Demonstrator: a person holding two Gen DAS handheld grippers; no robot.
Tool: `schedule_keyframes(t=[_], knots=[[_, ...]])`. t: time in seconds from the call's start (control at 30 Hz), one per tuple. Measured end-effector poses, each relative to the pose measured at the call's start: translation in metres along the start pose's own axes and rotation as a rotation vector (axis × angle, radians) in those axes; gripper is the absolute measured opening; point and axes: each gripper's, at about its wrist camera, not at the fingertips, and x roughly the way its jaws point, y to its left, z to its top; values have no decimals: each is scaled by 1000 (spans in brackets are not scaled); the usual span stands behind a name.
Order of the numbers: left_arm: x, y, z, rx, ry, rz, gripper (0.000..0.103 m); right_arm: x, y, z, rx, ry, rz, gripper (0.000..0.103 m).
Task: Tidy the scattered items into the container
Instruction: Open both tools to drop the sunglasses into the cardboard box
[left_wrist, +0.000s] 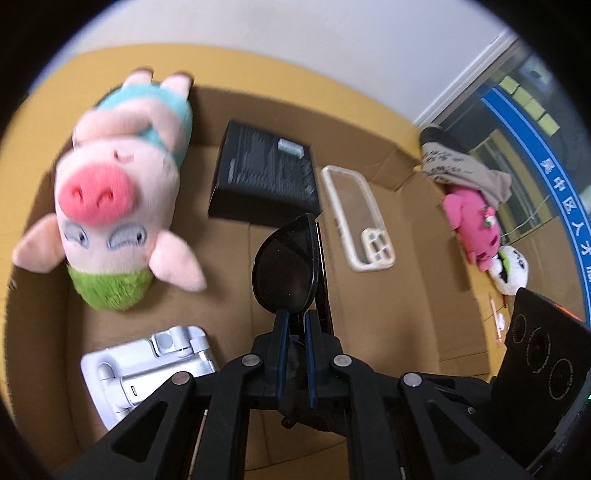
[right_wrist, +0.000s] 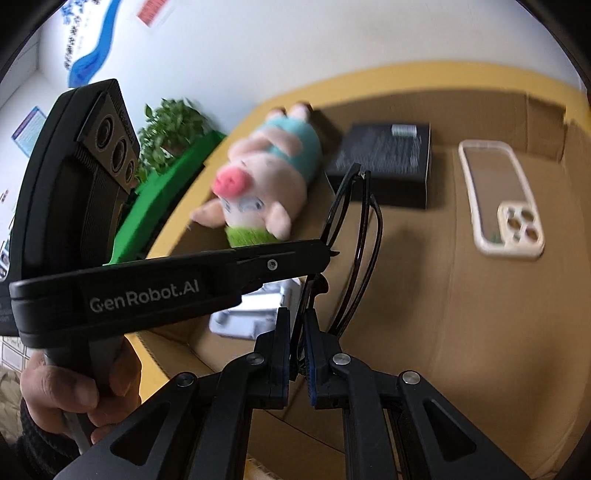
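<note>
**Sunglasses held by both grippers above an open cardboard box**

Sunglasses (left_wrist: 286, 266) with dark lenses and a black frame hang in the air over the box, folded, carried by two grippers at once. The left gripper (left_wrist: 294, 323) has its jaws clamped together on the lower edge of the frame; seen from the right wrist, its black body reaches in from the left and meets the glasses at their upper corner. The right gripper (right_wrist: 296, 321) has its jaws closed on the frame too, gripping a thin black part at the bottom. A hand (right_wrist: 70, 387) grasps the handle of the left gripper.

Below lies the cardboard box (left_wrist: 388, 295), its brown floor tilted in view. Inside it, a plush pig (left_wrist: 122, 199) in a teal top lies on its back at the left. Just beside the pig rests a black carton (left_wrist: 264, 177). To the right of that carton lies a clear phone case (left_wrist: 356, 218) with a cream rim. A silver folding stand (left_wrist: 147, 369) sits in the near left corner.

Outside the box, on the right, a pink plush toy (left_wrist: 476, 229) lies beneath a beige cloth (left_wrist: 461, 166).
</note>
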Motion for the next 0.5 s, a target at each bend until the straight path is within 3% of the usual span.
schedule_keyframes(t=[0.2,0.3,0.33,0.37,0.4,0.43,0.5], knots=[[12,6,-5,-21,33,52,8,9,-1,-9,42,45,-6,8],[2,4,-10,0,-13,98,10,5,-9,-13,76,26,-59,16],[-4,2,-12,15,-44,120,11,-3,-10,-16,76,6,-78,36],[-16,-1,-16,35,-92,138,17,-10,-10,-19,73,-16,-97,68],[-30,-5,-21,57,-151,147,29,-21,-7,-22,60,-56,-132,82],[-43,-8,-26,81,-210,159,37,-36,-2,-28,32,-117,-186,95],[-72,-15,-43,140,-355,207,77,-60,10,-41,-42,-217,-291,97]])
